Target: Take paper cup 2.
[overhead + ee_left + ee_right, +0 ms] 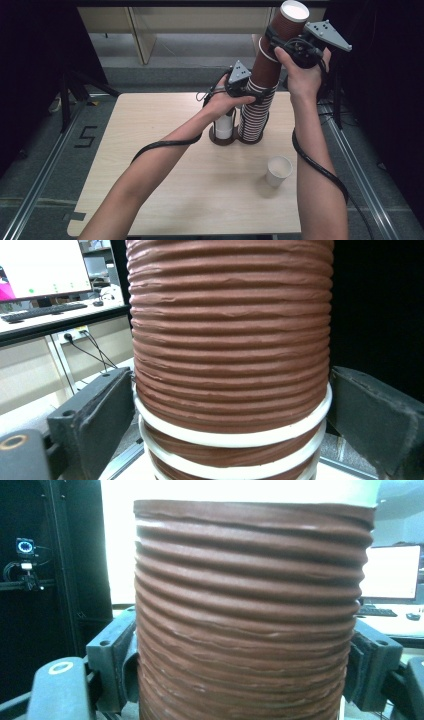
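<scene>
Ribbed brown paper cups [263,75], stacked, seemingly inverted

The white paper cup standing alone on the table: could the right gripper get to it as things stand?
Probably not right away. The right gripper is clamped on the top brown ribbed paper cup of the tall stack, held high. The white paper cup stands unobstructed on the wooden table.

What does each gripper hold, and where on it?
The right gripper clamps the top cup by its ribbed wall. The left gripper holds the cup stack at its sides, partway up.
</scene>
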`<state>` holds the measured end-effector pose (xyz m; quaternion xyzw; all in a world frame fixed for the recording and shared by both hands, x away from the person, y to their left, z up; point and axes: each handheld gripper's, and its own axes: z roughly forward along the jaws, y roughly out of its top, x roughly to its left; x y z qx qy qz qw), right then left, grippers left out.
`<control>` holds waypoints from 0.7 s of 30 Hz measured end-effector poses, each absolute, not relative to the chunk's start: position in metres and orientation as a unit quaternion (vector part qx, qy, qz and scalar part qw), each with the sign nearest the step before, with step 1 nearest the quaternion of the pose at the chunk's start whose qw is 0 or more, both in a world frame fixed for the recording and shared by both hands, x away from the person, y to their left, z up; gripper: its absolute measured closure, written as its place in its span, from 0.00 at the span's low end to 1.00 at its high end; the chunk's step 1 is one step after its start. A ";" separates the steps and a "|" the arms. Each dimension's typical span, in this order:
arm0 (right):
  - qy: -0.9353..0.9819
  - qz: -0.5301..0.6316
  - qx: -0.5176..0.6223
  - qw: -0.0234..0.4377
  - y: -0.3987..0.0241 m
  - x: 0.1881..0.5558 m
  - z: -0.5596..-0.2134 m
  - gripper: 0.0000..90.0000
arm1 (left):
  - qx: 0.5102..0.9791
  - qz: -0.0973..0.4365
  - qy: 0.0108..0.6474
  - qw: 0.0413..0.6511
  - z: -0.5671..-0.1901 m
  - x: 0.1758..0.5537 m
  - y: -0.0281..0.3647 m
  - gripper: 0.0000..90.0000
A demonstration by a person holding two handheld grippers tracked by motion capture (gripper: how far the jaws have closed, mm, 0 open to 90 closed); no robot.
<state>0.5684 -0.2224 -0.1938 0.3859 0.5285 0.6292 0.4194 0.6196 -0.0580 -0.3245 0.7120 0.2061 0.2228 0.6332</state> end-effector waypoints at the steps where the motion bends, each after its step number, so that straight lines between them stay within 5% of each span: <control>1: 0.532 0.627 0.387 0.418 -0.223 0.568 -0.193 0.23 | 0.712 0.223 0.206 0.633 -0.324 0.620 -0.058 0.06; 21: 0.522 0.633 0.377 0.429 -0.225 0.556 -0.191 0.23 | 0.712 0.223 0.204 0.634 -0.324 0.620 -0.058 0.06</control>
